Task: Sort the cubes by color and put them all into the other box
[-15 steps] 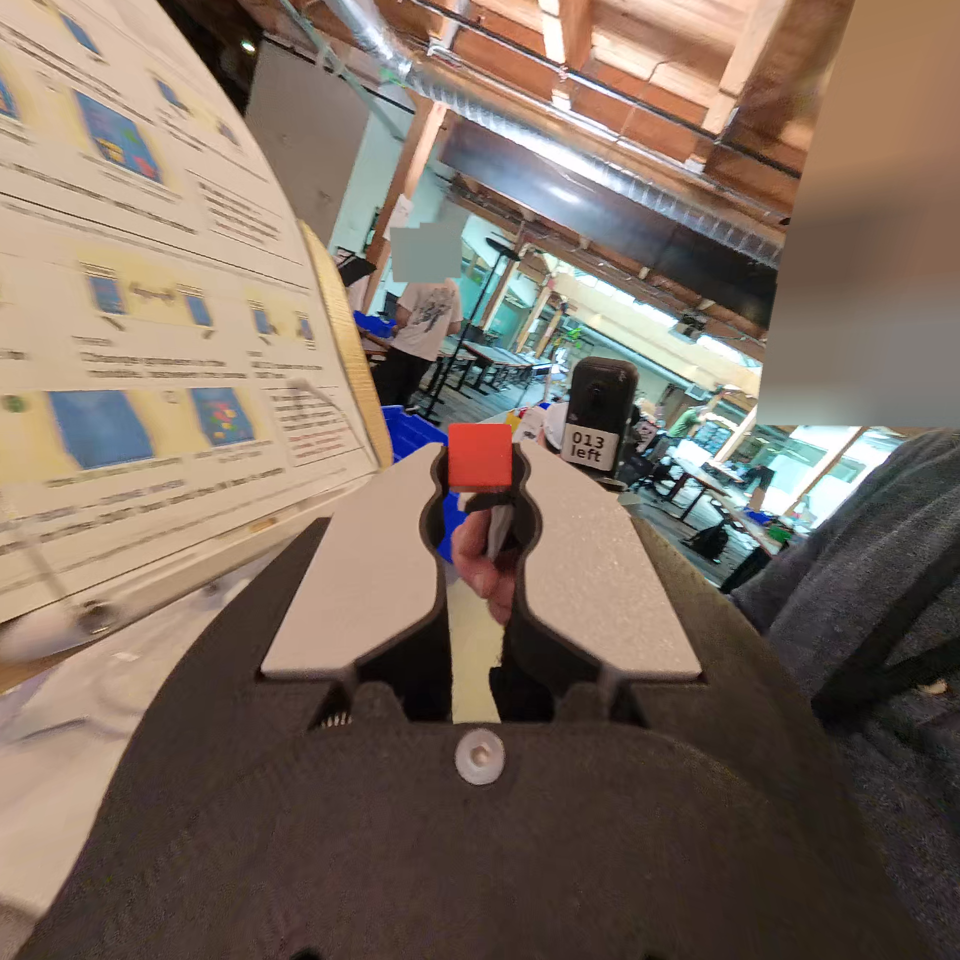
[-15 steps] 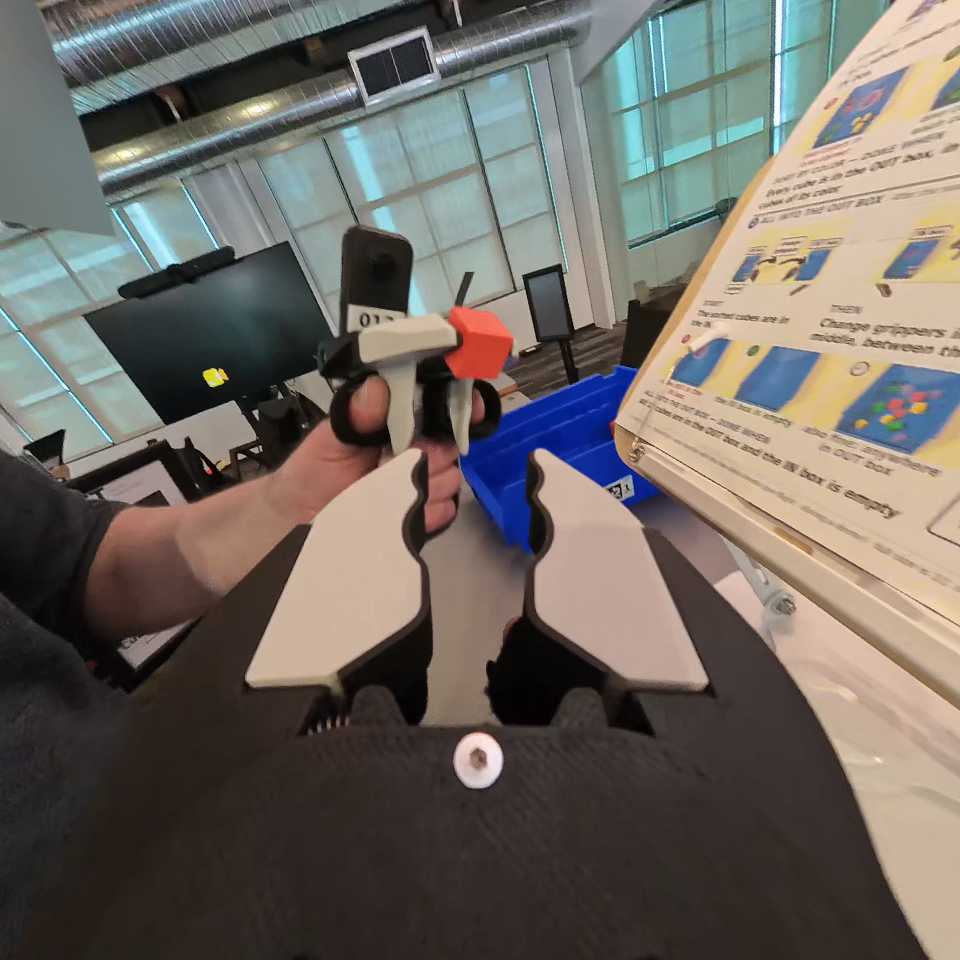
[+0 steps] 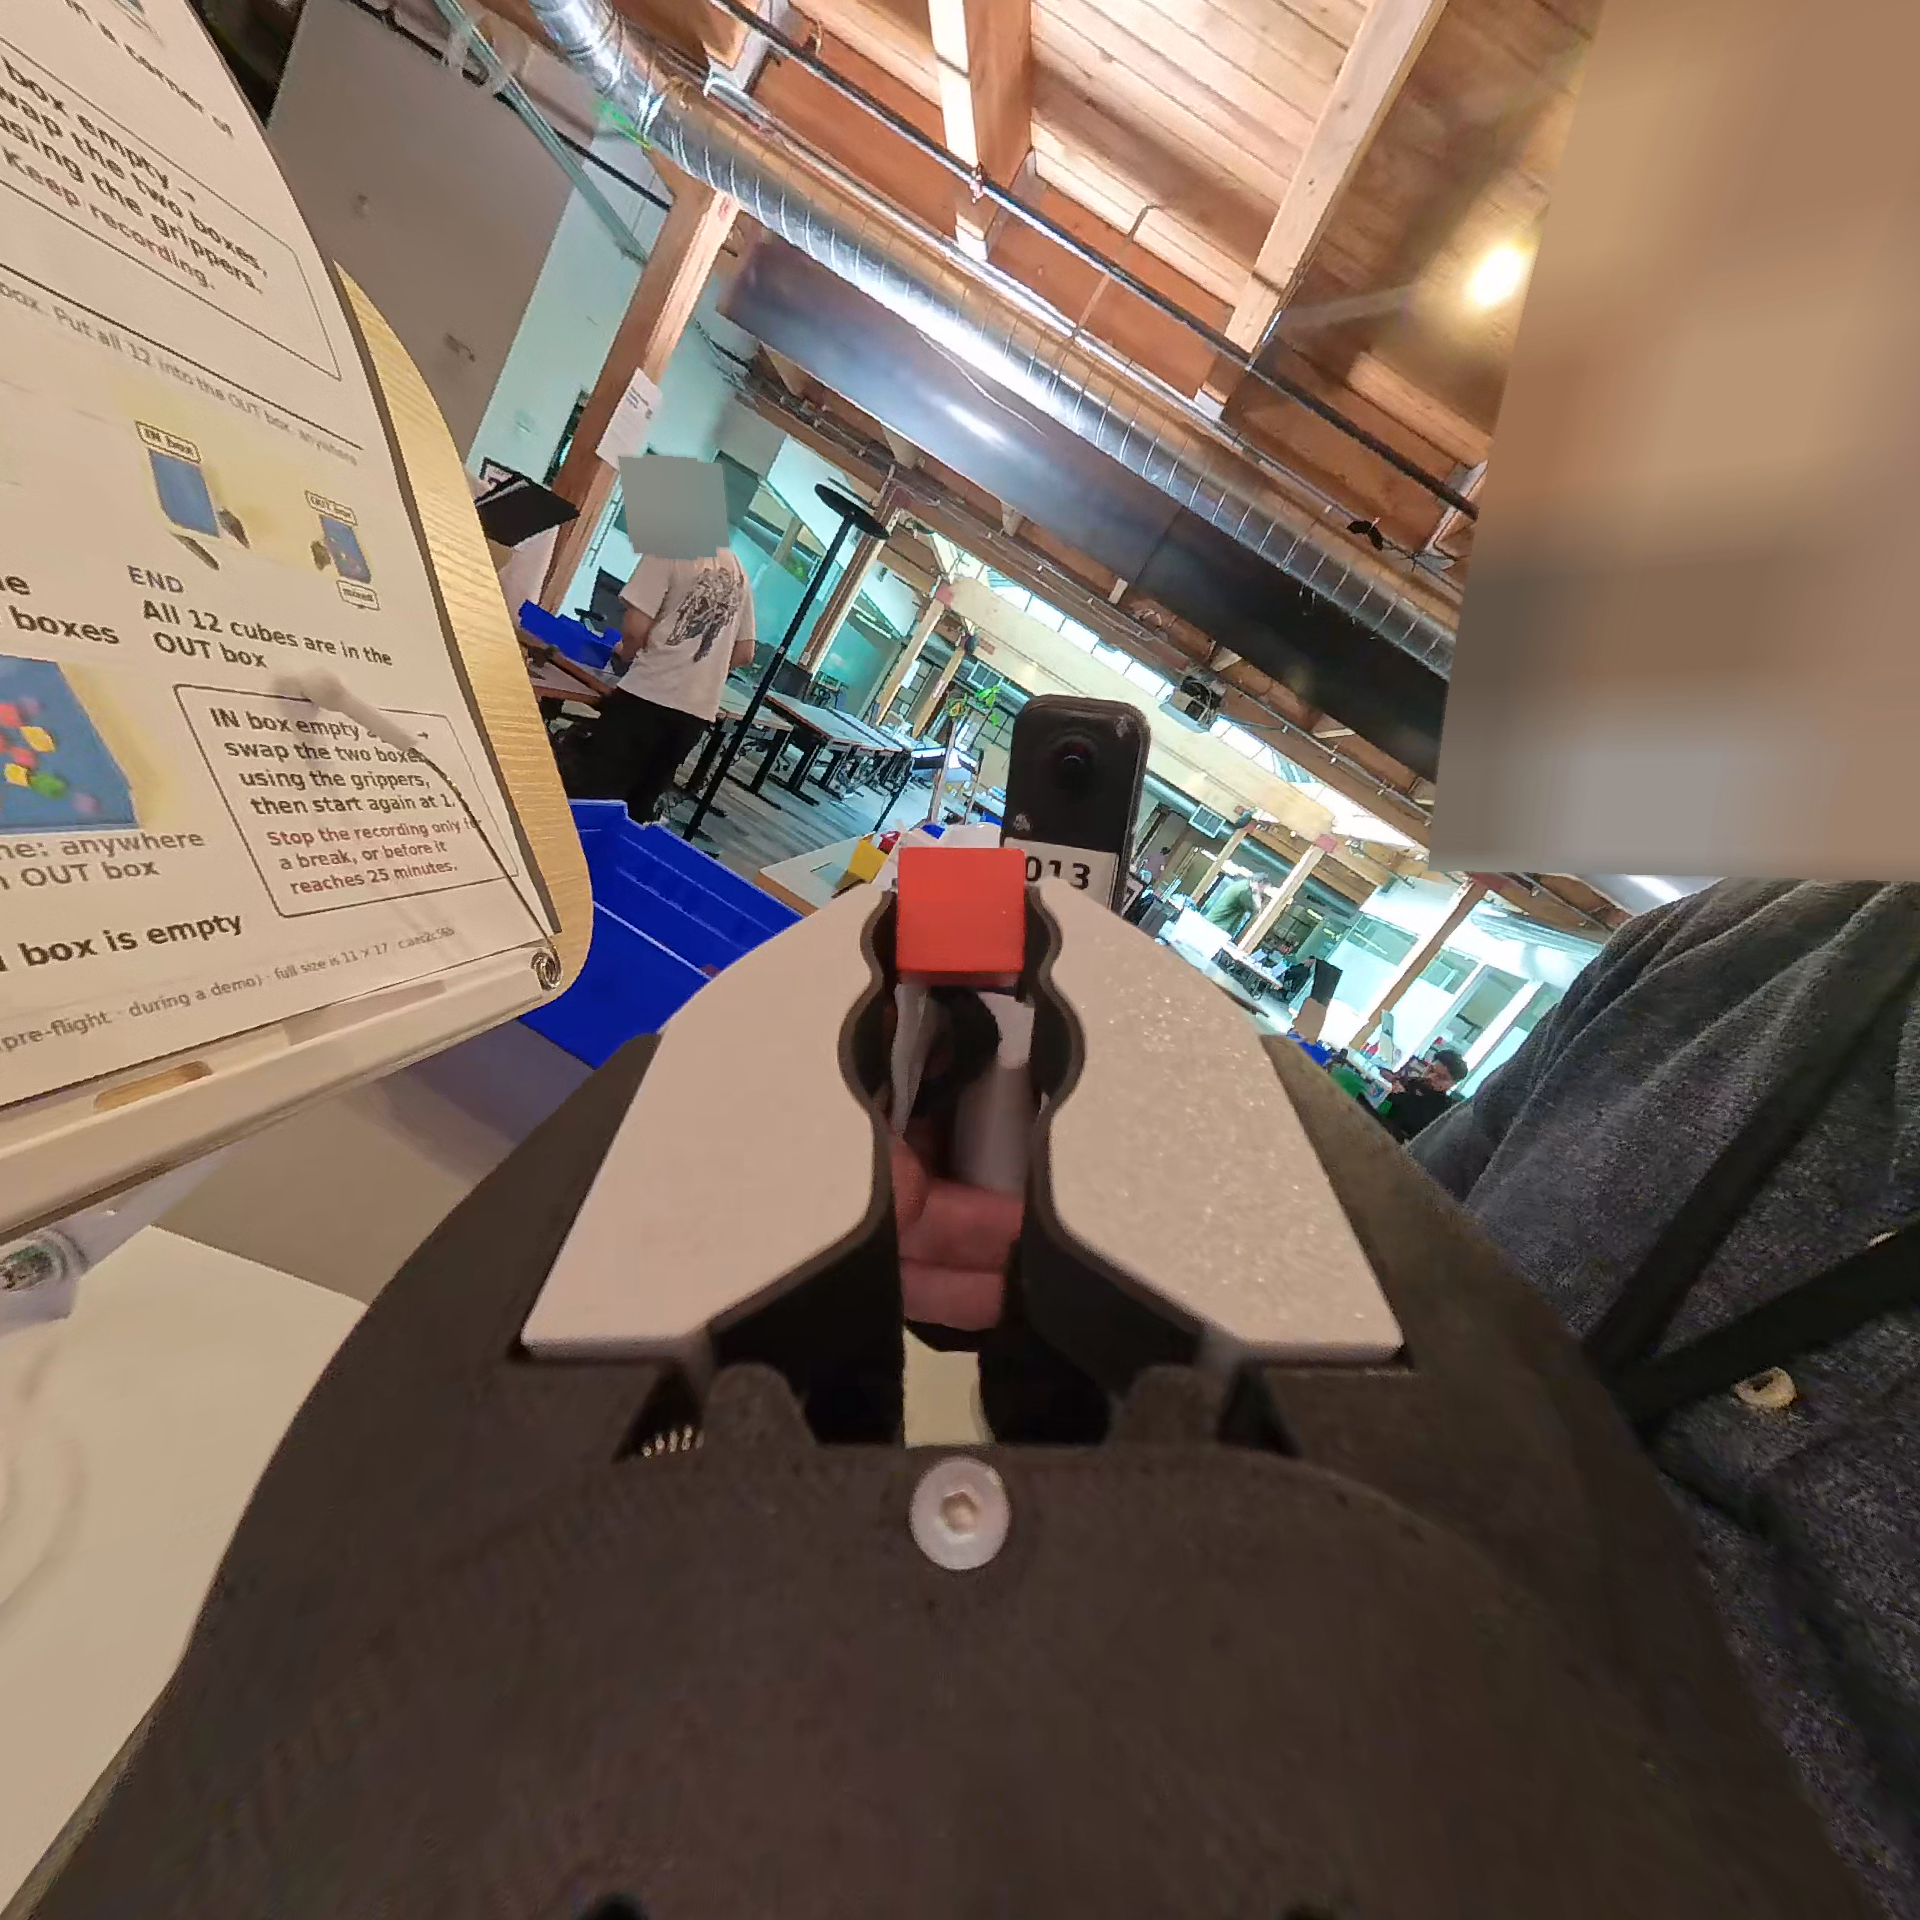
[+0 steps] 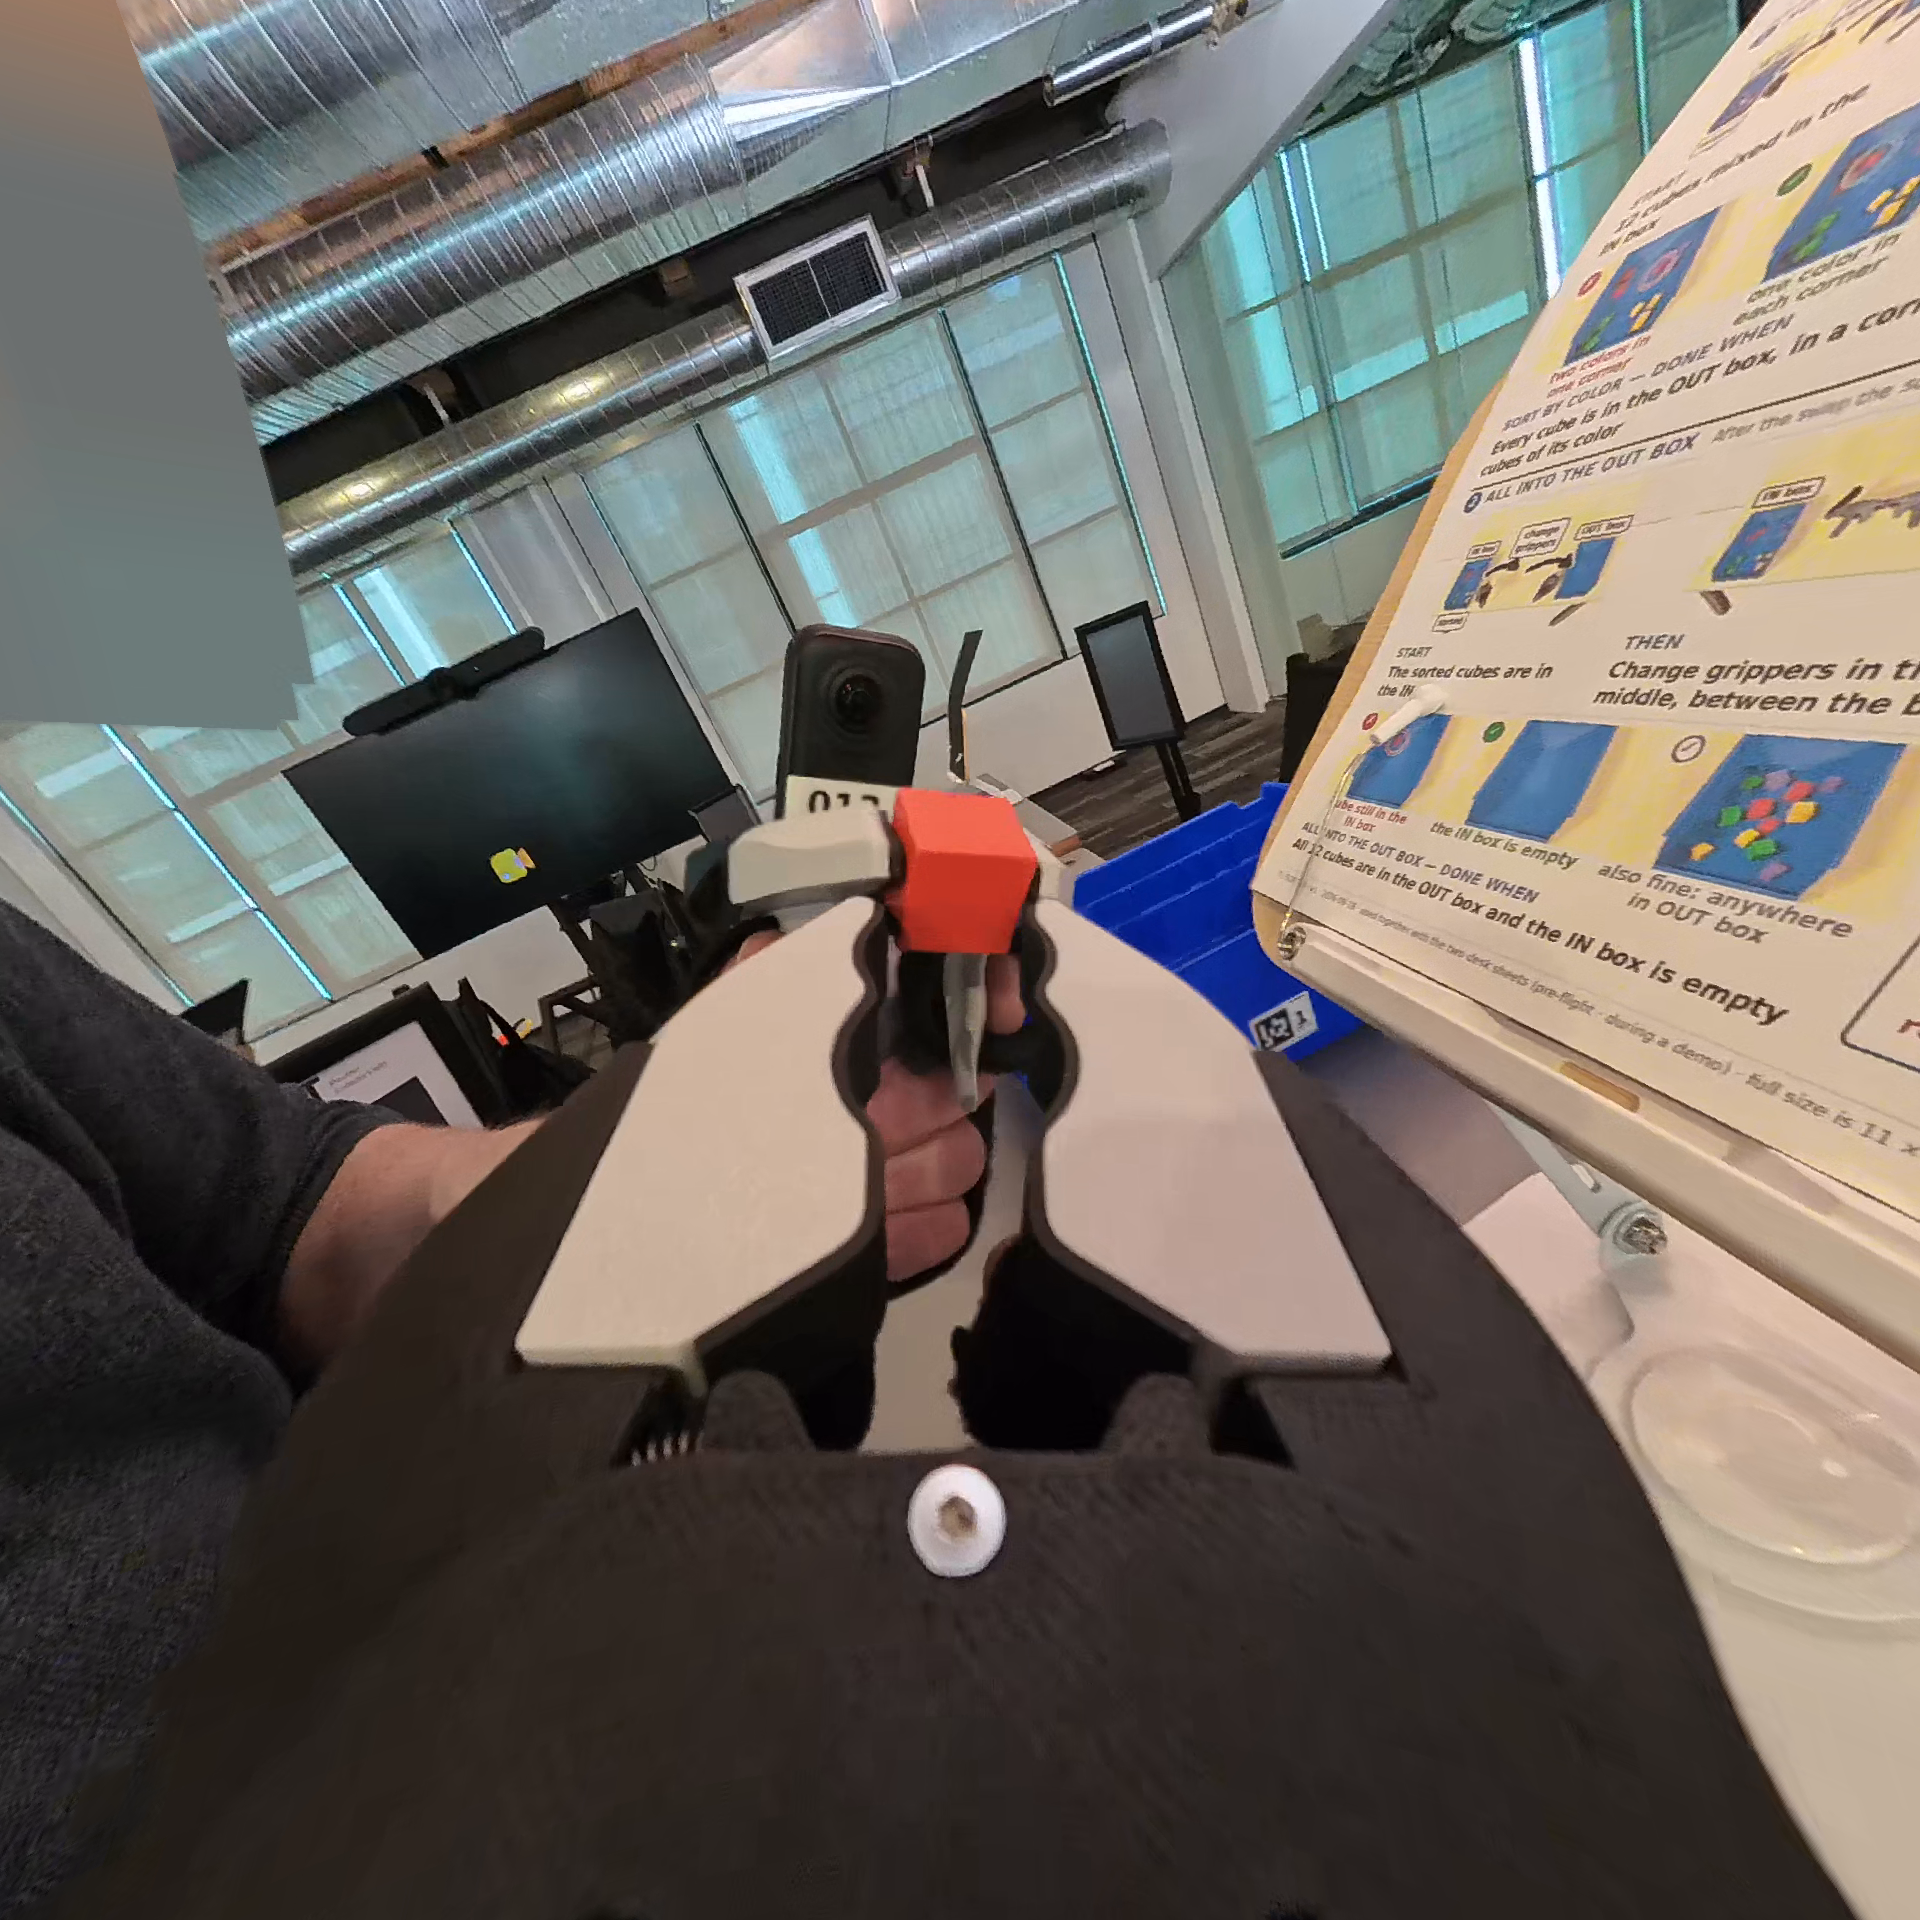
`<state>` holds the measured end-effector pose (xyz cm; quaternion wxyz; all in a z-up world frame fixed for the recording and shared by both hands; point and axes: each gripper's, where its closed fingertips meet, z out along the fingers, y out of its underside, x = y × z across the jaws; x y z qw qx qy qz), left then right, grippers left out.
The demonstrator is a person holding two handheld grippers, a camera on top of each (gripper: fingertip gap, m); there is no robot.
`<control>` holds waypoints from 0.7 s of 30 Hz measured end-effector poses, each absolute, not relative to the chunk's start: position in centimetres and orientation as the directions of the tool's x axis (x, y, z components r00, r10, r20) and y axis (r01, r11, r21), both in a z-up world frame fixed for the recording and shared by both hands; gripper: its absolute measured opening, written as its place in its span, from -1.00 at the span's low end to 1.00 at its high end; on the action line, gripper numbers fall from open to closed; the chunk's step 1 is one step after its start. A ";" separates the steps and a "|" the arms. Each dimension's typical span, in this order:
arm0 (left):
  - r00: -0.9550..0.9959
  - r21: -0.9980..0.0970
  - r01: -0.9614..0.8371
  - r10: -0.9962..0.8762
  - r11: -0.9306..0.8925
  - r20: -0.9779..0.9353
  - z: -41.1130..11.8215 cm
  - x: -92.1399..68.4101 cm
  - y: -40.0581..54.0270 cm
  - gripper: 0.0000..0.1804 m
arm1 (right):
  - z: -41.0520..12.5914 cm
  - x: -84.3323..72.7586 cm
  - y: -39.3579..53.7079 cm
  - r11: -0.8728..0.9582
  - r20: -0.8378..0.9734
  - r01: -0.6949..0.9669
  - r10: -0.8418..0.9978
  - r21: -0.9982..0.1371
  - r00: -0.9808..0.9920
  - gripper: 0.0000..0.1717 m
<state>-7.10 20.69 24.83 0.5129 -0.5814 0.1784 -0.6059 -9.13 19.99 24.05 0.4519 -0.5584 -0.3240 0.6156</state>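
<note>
In mid-air, above the near edge of the white surface, the red cube is sitting between the tips of both grippers at once. The left gripper is closing on it from either side, its two pale fingers narrowed to the cube's width and pressing on its left and right faces, so the cube is hanging clear of everything below.

The right gripper is facing it from the opposite direction, with its own fingers drawn in to about the same width around the lower part of the cube. Whether its pads are actually touching the cube or only flanking it, I cannot tell. Seen from the right wrist, the left gripper's fingers are bracketing the cube higher up, a hand is wrapping that gripper's handle just beneath, and a black camera is standing upright on top of it.

Just beyond the cube, a blue box is resting on the surface. An instruction board is leaning over that box, tilted back. Farther off, a dark screen is standing before tall windows, and a person in a pale shirt is standing among tables.
</note>
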 end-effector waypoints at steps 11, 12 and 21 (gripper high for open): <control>0.197 -0.807 0.469 -0.848 -0.360 0.493 26.4 -8.0 20.6 -0.77 | 24.0 -8.6 19.5 -0.381 -0.395 -0.201 0.918 -0.903 0.033 -0.75; 0.204 -0.816 0.472 -0.859 -0.335 0.470 26.9 -8.6 20.5 -0.89 | 23.9 -8.1 19.6 -0.359 -0.376 -0.189 0.925 -0.914 0.058 -0.75; 0.511 -0.927 0.322 -0.789 -0.190 0.340 26.2 -15.1 21.8 -1.00 | 19.6 11.4 30.8 -0.191 -0.180 -0.061 0.701 -0.980 0.690 -0.75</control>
